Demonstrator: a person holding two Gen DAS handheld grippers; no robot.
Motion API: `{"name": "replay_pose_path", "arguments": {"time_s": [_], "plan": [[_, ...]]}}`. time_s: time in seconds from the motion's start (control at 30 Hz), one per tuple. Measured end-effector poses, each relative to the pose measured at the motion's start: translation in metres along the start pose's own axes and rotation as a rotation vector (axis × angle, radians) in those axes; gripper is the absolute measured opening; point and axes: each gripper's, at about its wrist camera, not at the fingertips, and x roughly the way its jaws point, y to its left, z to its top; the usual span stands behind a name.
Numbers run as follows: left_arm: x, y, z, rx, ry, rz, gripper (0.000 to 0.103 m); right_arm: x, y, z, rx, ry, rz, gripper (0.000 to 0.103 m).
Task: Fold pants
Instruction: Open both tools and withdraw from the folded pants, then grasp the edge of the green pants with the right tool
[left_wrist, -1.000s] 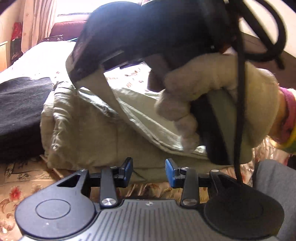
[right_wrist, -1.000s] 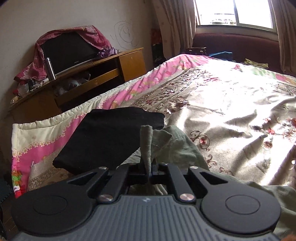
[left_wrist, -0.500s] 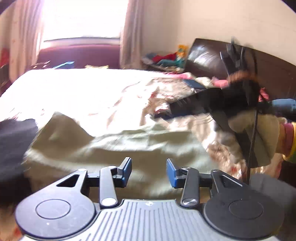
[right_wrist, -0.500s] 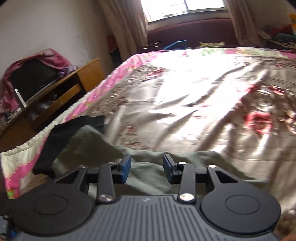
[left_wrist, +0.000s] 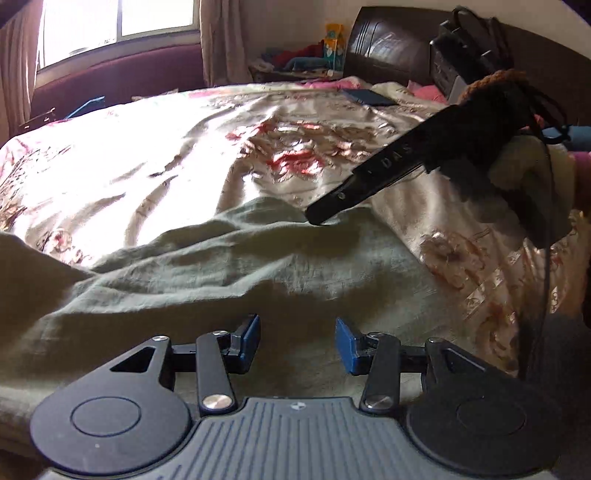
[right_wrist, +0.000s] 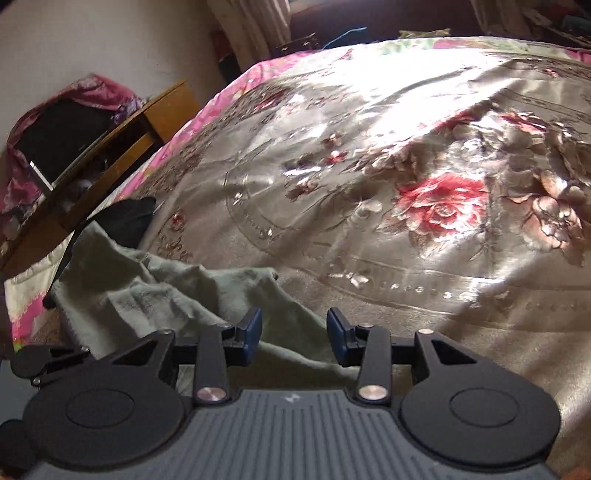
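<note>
Left gripper (left_wrist: 297, 345), black two-finger tool with blue pads, sits low over the olive-green wrinkled cotton pants (left_wrist: 229, 273); jaws apart, nothing between the pads, cloth only seen beyond the gap. Right gripper (right_wrist: 294, 336), same black build with blue pads, also spread with a clear gap; a fold edge of the pants (right_wrist: 166, 288) runs beneath and behind its left finger, but the pads do not press on it. In the left wrist view the right gripper (left_wrist: 334, 208) shows as a long black finger angled down, tip at or just above the far edge of the pants; contact cannot be told. A gloved hand (left_wrist: 524, 173) in beige fabric holds its body at the right edge, black cable hanging down beside it.

Pants lie spread and rumpled on the near part of the shiny beige floral satin bedspread (right_wrist: 424, 192), which covers the whole bed. Black folded garment (right_wrist: 129, 218) lies at the bed's left edge, touching the far left end of the pants. Wooden cabinet (right_wrist: 122, 144) stands beside the bed at left, with a dark screen draped in pink-red cloth on it. Dark headboard (left_wrist: 388, 48) at top right in the left wrist view, bright window (left_wrist: 118, 26) with curtains at top left.
</note>
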Motion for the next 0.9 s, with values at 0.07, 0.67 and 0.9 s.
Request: {"name": "replay_pose_path", "arguments": {"time_s": [0.07,0.67,0.9], "plan": [[0.007,0.0,-0.004,-0.01,0.047,0.001,0.057,0.007,0.007,-0.009,-0.089,0.081,-0.06,0.038],[0.012,-0.007,-0.008,-0.068,0.053,-0.055,0.06,0.014,0.032,-0.002,-0.212,0.249,0.281,0.038],[0.015,-0.01,-0.008,-0.052,0.053,-0.057,0.065,-0.017,-0.002,0.006,-0.131,0.175,0.132,0.038]]}}
